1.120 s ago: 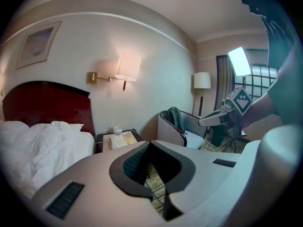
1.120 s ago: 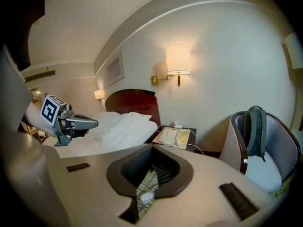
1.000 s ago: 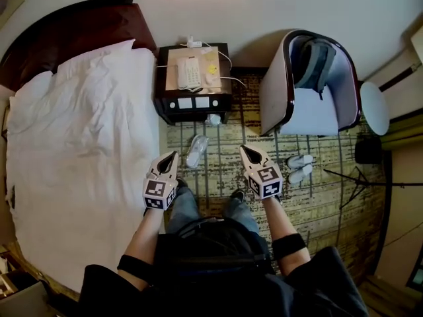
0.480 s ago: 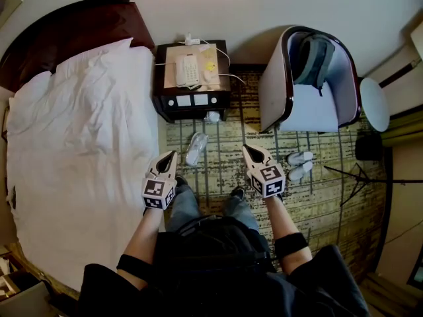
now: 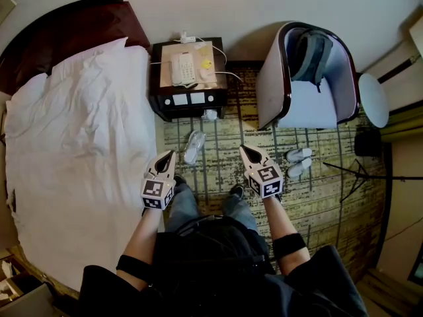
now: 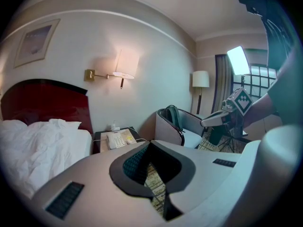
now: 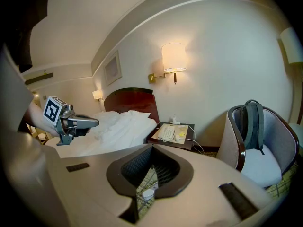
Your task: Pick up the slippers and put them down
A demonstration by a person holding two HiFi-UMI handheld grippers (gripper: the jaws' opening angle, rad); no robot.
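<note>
White slippers (image 5: 299, 162) are lying on the floor beside the armchair (image 5: 307, 78). Another white item (image 5: 195, 147), possibly slippers too, is lying near the nightstand (image 5: 188, 78). The left hand-held gripper (image 5: 170, 156) and right hand-held gripper (image 5: 244, 150) are hovering, jaws together, carrying nothing. Pickup is not yet begun.

The slippers (image 5: 299, 162) on the right are too tiny for any detail, same for the little white thing (image 5: 211, 115) on the floor (image 5: 218, 170) by the nightstand (image 5: 188, 78). Right gripper view: just a white blob (image 7: 147, 193) through the slit between the jaws, can't tell what.
</note>
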